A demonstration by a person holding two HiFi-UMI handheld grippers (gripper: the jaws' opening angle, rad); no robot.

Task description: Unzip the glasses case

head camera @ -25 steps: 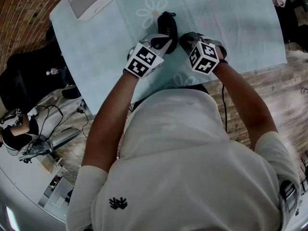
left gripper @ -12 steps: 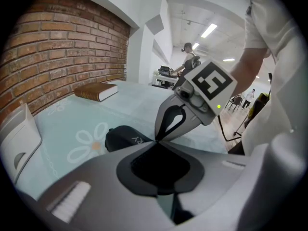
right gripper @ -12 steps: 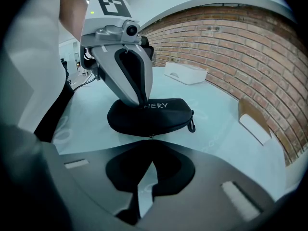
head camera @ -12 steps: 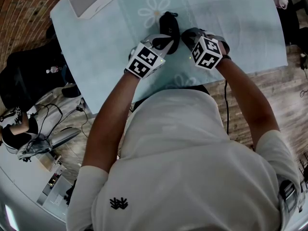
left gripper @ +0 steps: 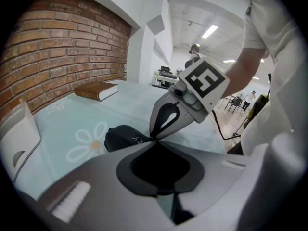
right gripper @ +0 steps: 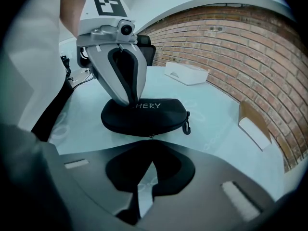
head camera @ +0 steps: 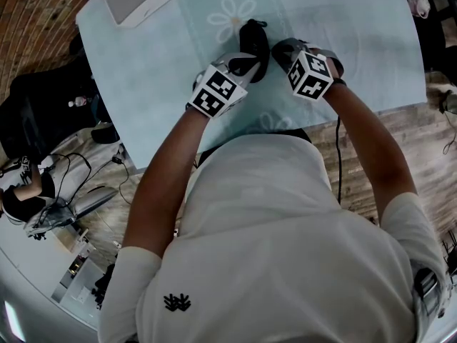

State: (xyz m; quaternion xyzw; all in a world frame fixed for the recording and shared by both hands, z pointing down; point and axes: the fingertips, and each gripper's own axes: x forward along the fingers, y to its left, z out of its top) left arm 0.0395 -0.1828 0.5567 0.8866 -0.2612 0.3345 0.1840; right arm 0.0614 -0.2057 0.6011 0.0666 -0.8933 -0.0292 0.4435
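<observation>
"So, where's the glasses case [right gripper: 144, 115]?"
"Lying on the pale blue table [head camera: 143, 70]. The left gripper [left gripper: 155, 142] is nipped shut on the case's top; the right gripper [right gripper: 151, 141] is pinched shut on the zipper pull [right gripper: 151, 136] at its near edge."

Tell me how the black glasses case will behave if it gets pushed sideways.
Likely semi-stiff: the glasses case holds its domed shape under the left gripper. Its flat base probably slides on the tablecloth rather than rolling. It looks light, so unpinned it may shift.
</observation>
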